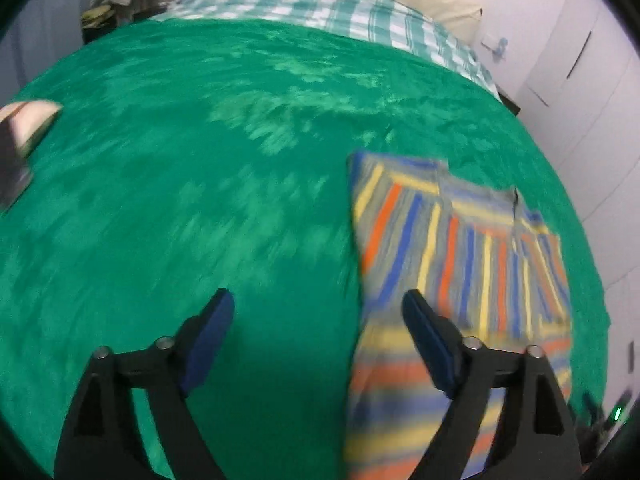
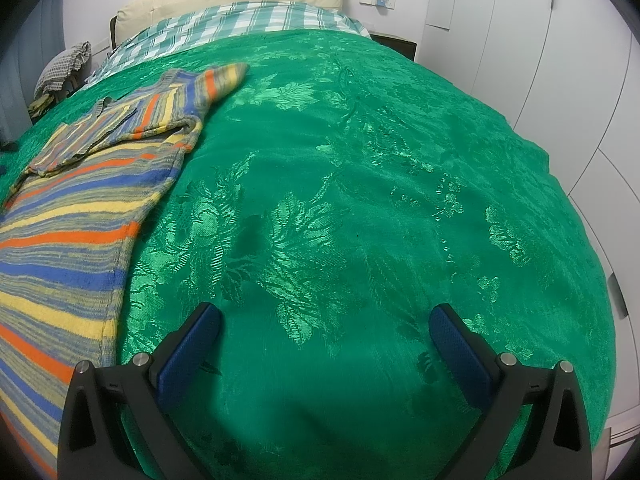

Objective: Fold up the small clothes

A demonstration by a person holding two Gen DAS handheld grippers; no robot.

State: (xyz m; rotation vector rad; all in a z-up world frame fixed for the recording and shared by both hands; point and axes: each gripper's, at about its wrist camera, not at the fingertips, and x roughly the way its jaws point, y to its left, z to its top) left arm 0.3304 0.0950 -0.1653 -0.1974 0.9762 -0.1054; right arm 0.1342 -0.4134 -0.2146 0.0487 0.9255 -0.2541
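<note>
meanwhile both sets of tongs are gaping with nothing between them: the left gripper (image 1: 318, 300) is hovering beside the striped garment (image 1: 460, 272) at four o'clock (blurred), the right gripper (image 2: 324, 316) over the green bedspread (image 2: 360, 160).

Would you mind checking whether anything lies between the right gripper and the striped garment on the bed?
Nothing visible does. The right gripper hangs open over bare green bedspread, and the striped garment lies to its left with only bedspread between them.
</note>
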